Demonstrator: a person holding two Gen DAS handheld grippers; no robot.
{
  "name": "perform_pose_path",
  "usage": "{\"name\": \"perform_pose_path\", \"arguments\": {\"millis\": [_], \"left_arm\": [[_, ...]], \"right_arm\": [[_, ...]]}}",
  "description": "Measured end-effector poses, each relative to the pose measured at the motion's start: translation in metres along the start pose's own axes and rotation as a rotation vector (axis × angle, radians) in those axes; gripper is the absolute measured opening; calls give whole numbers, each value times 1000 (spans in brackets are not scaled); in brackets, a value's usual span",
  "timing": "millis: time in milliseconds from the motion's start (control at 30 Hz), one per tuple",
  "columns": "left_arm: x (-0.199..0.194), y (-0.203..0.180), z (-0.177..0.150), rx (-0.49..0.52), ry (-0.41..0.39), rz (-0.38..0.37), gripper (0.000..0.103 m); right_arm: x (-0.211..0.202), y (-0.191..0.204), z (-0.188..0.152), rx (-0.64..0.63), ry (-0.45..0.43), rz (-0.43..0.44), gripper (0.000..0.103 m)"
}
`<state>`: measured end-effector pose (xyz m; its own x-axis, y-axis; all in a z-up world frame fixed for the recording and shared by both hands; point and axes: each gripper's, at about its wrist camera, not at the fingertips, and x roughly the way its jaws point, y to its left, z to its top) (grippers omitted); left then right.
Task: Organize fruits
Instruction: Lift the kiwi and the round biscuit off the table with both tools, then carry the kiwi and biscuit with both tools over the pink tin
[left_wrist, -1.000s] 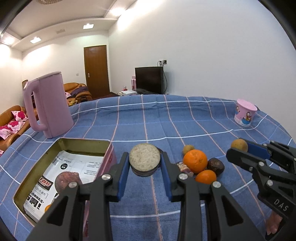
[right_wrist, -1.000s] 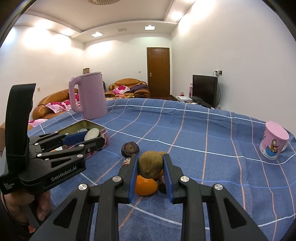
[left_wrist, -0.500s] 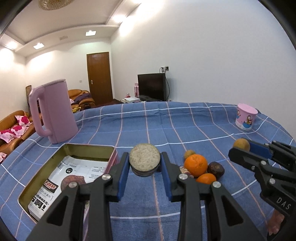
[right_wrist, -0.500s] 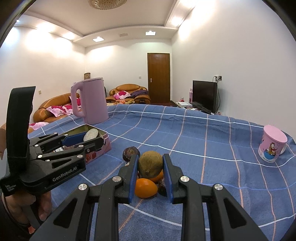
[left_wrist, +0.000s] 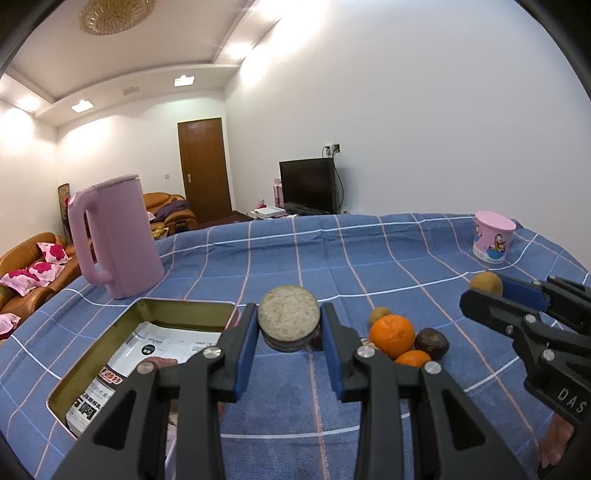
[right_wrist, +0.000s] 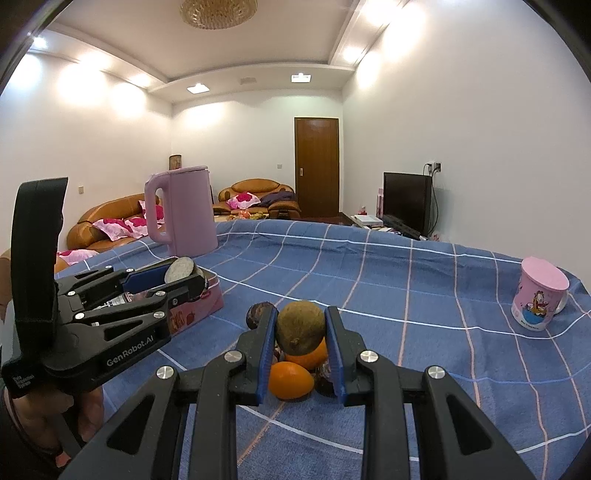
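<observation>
My left gripper (left_wrist: 289, 325) is shut on a round, flat, beige-faced fruit (left_wrist: 289, 318), held above the cloth just right of the open tin box (left_wrist: 186, 308). My right gripper (right_wrist: 300, 325) is shut on a brown kiwi (right_wrist: 301, 326), held above a pile of fruit: an orange (left_wrist: 392, 331), a smaller orange (left_wrist: 413, 357), a dark passion fruit (left_wrist: 432, 339) and a small brown fruit (left_wrist: 379, 314). The right gripper with the kiwi shows at the right of the left wrist view (left_wrist: 491, 286). The left gripper shows at the left of the right wrist view (right_wrist: 181, 275).
A pink kettle (left_wrist: 116, 236) stands behind the tin box. A pink cartoon cup (left_wrist: 493, 236) sits at the far right of the blue checked tablecloth (left_wrist: 314, 251). The tin holds a printed paper and a reddish fruit (left_wrist: 160, 363), mostly hidden.
Both grippers have lifted a little and tilted up with their fruit still held. The pile and the tin sit lower in view.
</observation>
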<state>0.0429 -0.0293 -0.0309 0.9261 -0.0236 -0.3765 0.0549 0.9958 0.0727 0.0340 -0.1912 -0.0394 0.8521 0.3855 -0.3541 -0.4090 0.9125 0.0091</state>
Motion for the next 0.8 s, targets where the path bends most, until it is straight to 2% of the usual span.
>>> {"name": "perform_pose_path", "arguments": {"millis": [233,400,800], "left_arm": [[-6,-6,0,31,-30,24,35],[-6,-6,0,25,-16,19,35],[-10,28,2,-18,20,64,35]], "right_arm": [[-3,0,0,-3,-11,-1,28],[-1,1,1,-6,0,3,28],[17,21,10,-45,25,39,28]]}}
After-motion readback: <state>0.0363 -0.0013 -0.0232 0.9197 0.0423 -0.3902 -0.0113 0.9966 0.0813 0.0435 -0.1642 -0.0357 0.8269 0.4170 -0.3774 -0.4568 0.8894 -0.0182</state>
